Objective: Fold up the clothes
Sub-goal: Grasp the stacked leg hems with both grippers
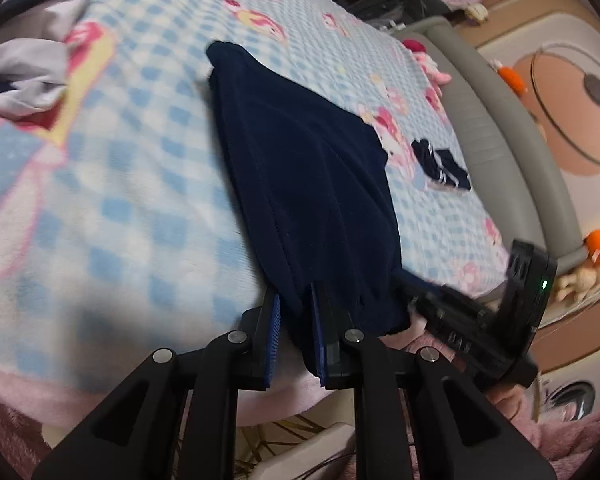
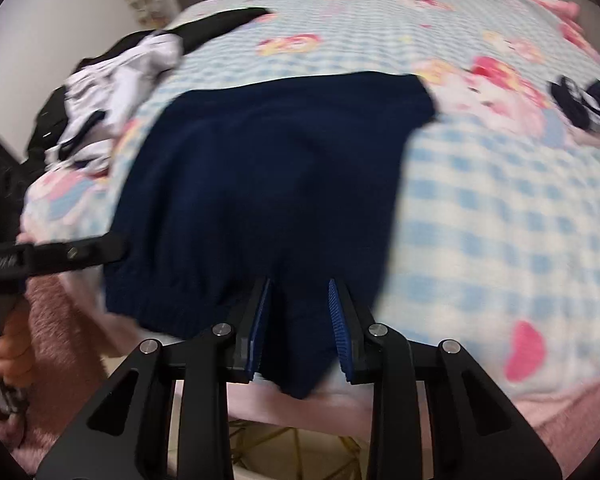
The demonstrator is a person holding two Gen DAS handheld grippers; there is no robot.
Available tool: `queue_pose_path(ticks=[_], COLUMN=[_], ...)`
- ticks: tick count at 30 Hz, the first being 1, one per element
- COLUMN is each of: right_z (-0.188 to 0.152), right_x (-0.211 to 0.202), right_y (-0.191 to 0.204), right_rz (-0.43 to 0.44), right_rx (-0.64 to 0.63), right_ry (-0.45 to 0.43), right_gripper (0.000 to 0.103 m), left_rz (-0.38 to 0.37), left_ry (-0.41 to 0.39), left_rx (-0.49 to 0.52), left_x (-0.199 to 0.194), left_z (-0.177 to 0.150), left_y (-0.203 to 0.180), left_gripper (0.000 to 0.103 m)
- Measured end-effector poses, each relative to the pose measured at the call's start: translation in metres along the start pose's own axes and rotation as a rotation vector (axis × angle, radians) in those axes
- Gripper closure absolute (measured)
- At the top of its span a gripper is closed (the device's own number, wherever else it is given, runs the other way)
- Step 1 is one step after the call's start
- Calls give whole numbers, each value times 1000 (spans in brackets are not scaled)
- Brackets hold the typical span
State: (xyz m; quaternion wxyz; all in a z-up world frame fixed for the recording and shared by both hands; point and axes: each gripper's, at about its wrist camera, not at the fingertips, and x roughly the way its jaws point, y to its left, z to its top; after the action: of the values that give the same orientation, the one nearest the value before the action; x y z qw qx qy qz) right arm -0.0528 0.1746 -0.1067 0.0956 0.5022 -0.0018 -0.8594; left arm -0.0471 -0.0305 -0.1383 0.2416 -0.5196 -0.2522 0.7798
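Blue-and-white checked fleece blanket (image 2: 480,208) with pink cartoon prints spread over the bed. Dark navy knitted garment (image 2: 268,168) laid flat on it, ribbed hem hanging at the near edge. Judged soft, light, floppy; best held at hem corners. Left gripper (image 1: 296,334) clamped on the hem. Right gripper (image 2: 298,326) around a hem fold, clamping unclear. Blurred throughout; garment's type indistinct.
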Motion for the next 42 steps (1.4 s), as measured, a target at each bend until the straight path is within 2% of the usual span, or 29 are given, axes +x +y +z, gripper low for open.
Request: queue_pose_path(ticks=[2, 7, 9, 11, 13, 15, 18, 20, 22, 23, 25, 29, 32, 36, 39, 41, 42], right_z=[-2, -7, -2, 6, 21, 37, 64, 71, 76, 76, 76, 66, 56, 59, 57, 54, 52], right_x=[-2, -16, -21, -20, -13, 1, 32, 46, 56, 57, 51, 45, 42, 19, -10, -15, -13], right_y=[-9, -32, -32, -31, -33, -42, -60, -59, -57, -54, -51, -65, -81, -75, -59, -41, -31], right_rz=[-53, 95, 124, 130, 109, 114, 157, 198, 240, 248, 215, 116, 138, 121, 141, 191, 198], right_rx=[4, 110, 96, 72, 53, 75, 150, 148, 135, 118, 86, 104, 179, 184, 132, 74, 44], right_ry=[6, -18, -41, -48, -48, -33, 14, 38, 59, 60, 40, -8, -34, -106, -189, -183, -162], right_gripper=[80, 77, 63, 57, 56, 56, 55, 56, 86, 93, 94, 96, 98, 87, 81, 79, 78], left_rz=[32, -14, -17, -39, -61, -71, -25, -23, -12, -8, -20, -71, -84, -37, 45, 54, 41], left_ry=[14, -47, -75, -94, -108, -120, -118, -97, -93, -104, -117, -113, -111, -168, -279, -310, -294], left_rx=[4, -53, -85, -113, -121, -120, -108, -102, -88, -84, -102, -127, -131, -69, 69, 169, 206], left_x=[6, -12, -18, -20, -20, -19, -4, 8, 18, 20, 20, 20, 19, 8, -10, -16, -13], left_z=[2, 4, 6, 11, 23, 37, 61, 67, 66, 63, 60, 63, 62, 60, 54, 47, 43], left_y=[-1, 11, 20, 26, 29, 30, 32, 33, 33, 33, 37, 43, 47, 33, 3, -17, -25], left_gripper=[88, 79, 77, 77, 76, 65, 67, 67, 67, 65, 65, 65, 64, 67, 67, 67, 67])
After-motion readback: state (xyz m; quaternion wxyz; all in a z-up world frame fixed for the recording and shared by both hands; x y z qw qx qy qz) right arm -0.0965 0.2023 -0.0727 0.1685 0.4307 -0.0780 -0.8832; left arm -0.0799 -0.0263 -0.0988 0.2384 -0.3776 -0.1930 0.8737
